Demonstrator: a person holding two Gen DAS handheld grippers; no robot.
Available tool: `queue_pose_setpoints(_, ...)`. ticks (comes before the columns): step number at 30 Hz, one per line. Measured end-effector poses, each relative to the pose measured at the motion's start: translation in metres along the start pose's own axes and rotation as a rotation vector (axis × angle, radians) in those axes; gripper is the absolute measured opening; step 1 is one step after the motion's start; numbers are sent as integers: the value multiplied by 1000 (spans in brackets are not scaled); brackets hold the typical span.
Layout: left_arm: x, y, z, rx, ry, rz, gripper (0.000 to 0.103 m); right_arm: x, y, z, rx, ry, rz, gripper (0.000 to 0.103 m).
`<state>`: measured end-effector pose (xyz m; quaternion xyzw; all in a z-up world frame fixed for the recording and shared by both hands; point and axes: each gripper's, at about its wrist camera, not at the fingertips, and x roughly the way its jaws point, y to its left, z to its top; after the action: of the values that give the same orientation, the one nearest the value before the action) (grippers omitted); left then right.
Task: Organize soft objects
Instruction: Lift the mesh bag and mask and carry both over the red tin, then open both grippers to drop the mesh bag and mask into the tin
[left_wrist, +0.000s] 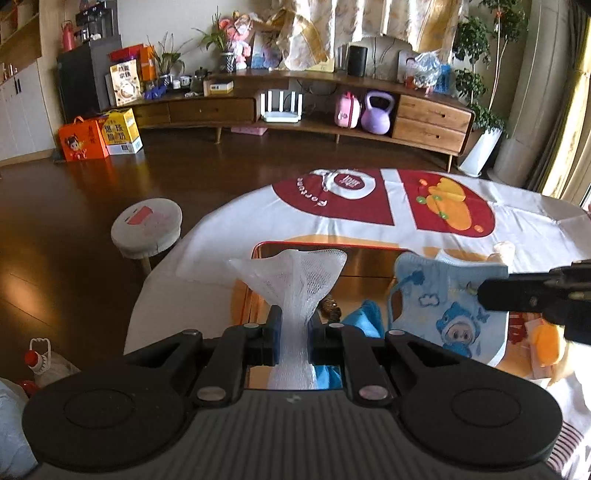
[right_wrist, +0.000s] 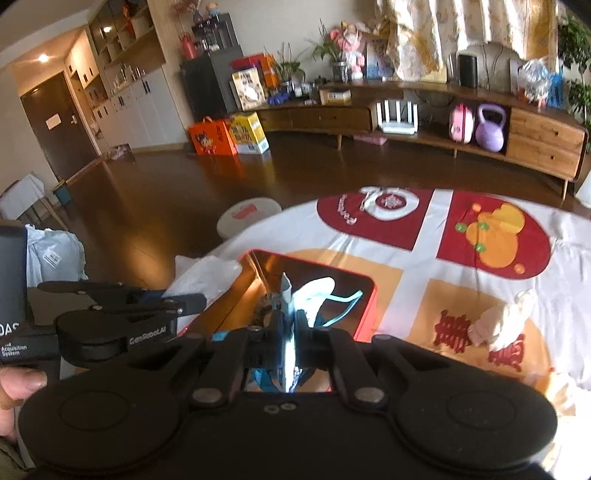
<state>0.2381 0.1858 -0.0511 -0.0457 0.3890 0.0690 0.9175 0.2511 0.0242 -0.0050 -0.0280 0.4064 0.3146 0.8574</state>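
Left gripper (left_wrist: 294, 334) clamped on white mesh cloth (left_wrist: 295, 280), held above red-rimmed tray (left_wrist: 321, 244) on the table. Right gripper (right_wrist: 289, 334) clamped on blue cartoon bib (left_wrist: 447, 310), also over the tray; blue cloth (left_wrist: 364, 314) lies inside.

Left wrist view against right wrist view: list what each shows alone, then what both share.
Left only: the left gripper shut on white mesh, and the blue bib's cartoon print. Right only: the right gripper shut on that bib edge-on, a white cloth, a door. Both: the red box, tablecloth, stool, kettlebell.
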Motion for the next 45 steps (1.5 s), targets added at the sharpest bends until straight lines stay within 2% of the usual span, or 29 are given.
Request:
queue_pose_setpoints(16, 63, -3, -3, 15, 75, -39, 13, 60, 7, -9, -44, 119, 9, 5)
queue_pose_setpoints(26, 86, -4, -5, 23, 126, -50, 13, 76, 6, -17, -63, 150, 15, 5)
queue_pose_setpoints(34, 95, -7, -5, 34, 175, -58, 13, 74, 2, -18, -49, 154, 7, 13)
queue_pose_setpoints(45, 87, -5, -6, 18, 163, -32, 15, 62, 5, -18, -82, 148, -4, 25)
